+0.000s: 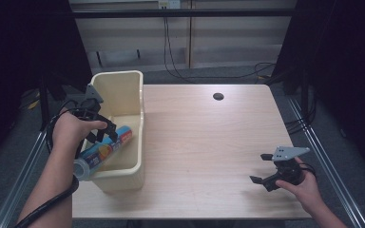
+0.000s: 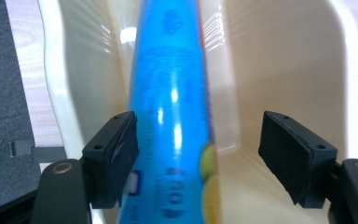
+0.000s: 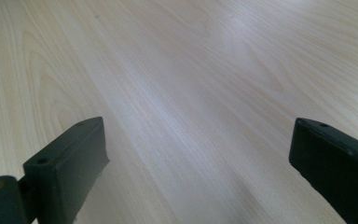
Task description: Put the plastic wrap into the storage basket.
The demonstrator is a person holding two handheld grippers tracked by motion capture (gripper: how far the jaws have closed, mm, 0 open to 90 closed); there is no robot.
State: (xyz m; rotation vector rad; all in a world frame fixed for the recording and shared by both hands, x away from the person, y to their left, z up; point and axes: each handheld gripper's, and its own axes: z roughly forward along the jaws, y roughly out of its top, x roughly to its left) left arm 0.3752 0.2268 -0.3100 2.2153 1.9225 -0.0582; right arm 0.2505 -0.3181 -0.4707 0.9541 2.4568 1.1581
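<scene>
Nearest the person, at the front right of the light wooden desk (image 1: 204,142), the right hand (image 1: 304,187) holds the right gripper (image 1: 265,170) low over bare wood. Its jaws stand wide apart with nothing between them, and the right gripper view shows only wood grain (image 3: 182,102) in the gap.

Across at the front left, the left hand (image 1: 71,130) holds the left gripper (image 1: 105,134) over a cream plastic bin (image 1: 138,142) that stands on the desk's left edge. A blue cylindrical canister (image 1: 105,151) lies slanted in the bin, its clear-capped end resting up on the near rim and its far end down inside. In the left gripper view the jaws are open wide around the canister (image 2: 172,121): the left pad (image 2: 116,158) sits right against its side, though contact cannot be told, and the right pad (image 2: 293,154) stands well clear.

Farther back, a small dark round hole (image 1: 218,96) marks the desk near its far edge, and beyond the desk black cables (image 1: 171,52) hang down a pale wall.
</scene>
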